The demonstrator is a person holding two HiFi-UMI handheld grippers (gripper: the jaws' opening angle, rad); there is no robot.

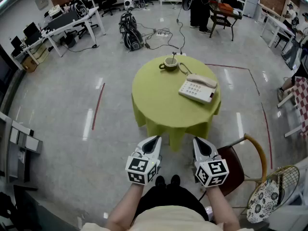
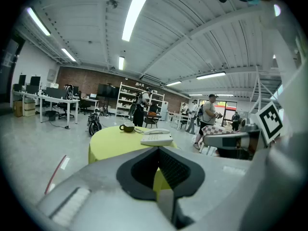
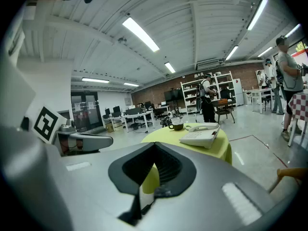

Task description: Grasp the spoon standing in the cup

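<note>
Person is standing short of the round table (image 1: 159, 100), which is wearing a yellow-green cloth (image 1: 149, 121) hanging down its sides. Both grippers are being held low and side by side over the floor (image 1: 72, 143), on the near side of the table and touching nothing. Left gripper (image 1: 155, 139) is showing jaws pressed together with nothing between them. Right gripper (image 1: 198, 141) is looking the same in its own view, jaws meeting tip to tip and empty. Dark cup (image 1: 170, 63) is sitting at the far edge of the table, well apart from both grippers, with the spoon (image 1: 173, 57) standing in it, handle sticking up and leaning slightly. White telephone (image 1: 198, 88) is lying on the table's right half, nearer the person than the cup, handset resting on top, cord running back toward the cup. Chair (image 1: 250, 150) with a curved wooden back is standing just right of the right gripper. Both gripper views are pointing at the table, cup and telephone ahead. Another person (image 1: 197, 6) is standing far back in the room.
</note>
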